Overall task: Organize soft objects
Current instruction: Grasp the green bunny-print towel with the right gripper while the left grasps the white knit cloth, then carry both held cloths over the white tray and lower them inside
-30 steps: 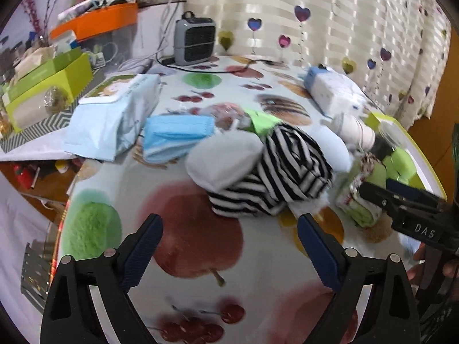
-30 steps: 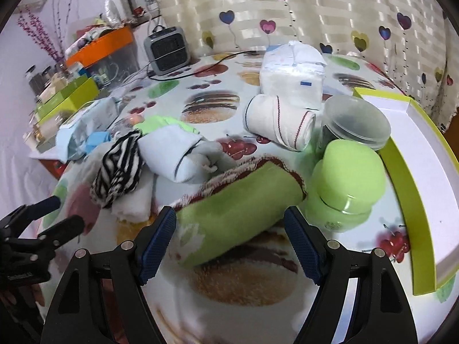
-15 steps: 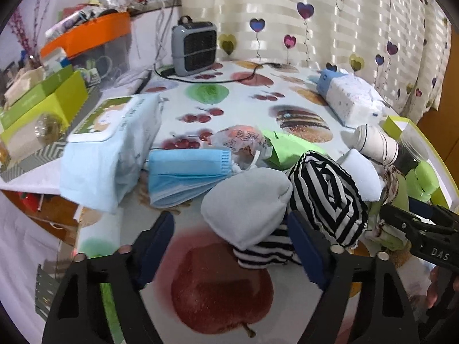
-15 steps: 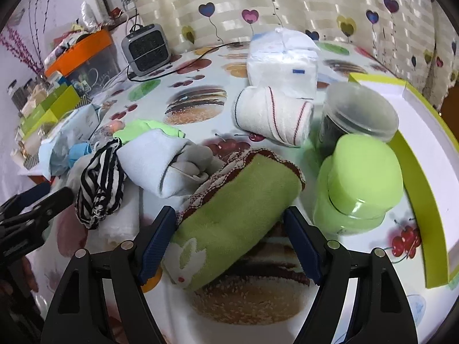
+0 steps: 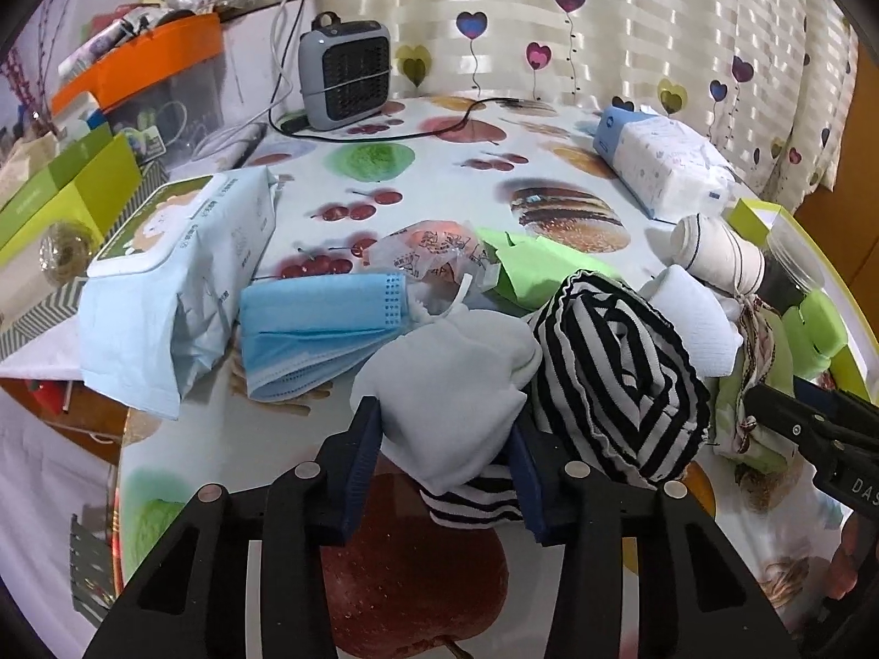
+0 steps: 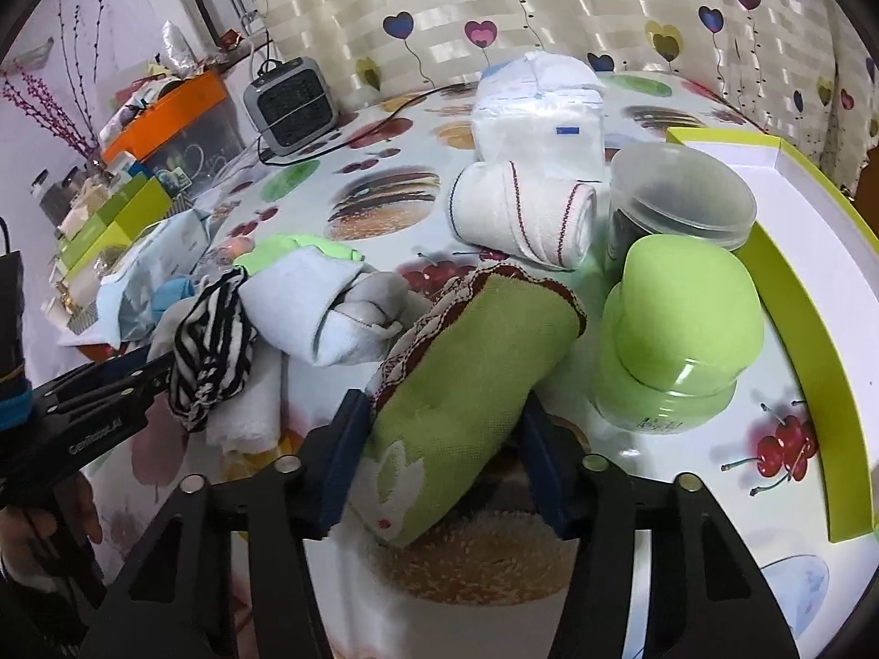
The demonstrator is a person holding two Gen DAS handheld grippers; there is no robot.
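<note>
Moved since earlier: both pairs of jaws have narrowed from wide open, and the left view has come in closer to the pile.
Left view, grip: left hand-held gripper [image 5: 445,461] is closing on the pale grey cloth bundle [image 5: 450,384]; both pads already touch its sides and dent it.
Left view, place: grey bundle lies near the desk's [image 5: 384,165] near edge, leaning on the black-and-white striped cloth [image 5: 615,373], just beside the blue face masks [image 5: 318,329].
Left view, risk: striped cloth underlies the bundle's near end, so a lift may drag it along; a shallow pinch on soft fabric could let the bundle slip out.
Right view, grip: right hand-held gripper [image 6: 439,461] is closing on the rolled green towel [image 6: 467,384], pads against its flanks.
Right view, place: towel sits toward the right edge, just beside the green jar [image 6: 681,340] and near the lime-edged tray [image 6: 791,285].
Right view, risk: swinging the roll could knock the jar, or the roll may unwind.
Surface: glossy fruit-and-burger print cloth, crowded.
Room: heart-patterned curtain [image 6: 549,11] behind, small grey heater [image 5: 346,77] at the far edge, cluttered shelves beyond the left edge.
</note>
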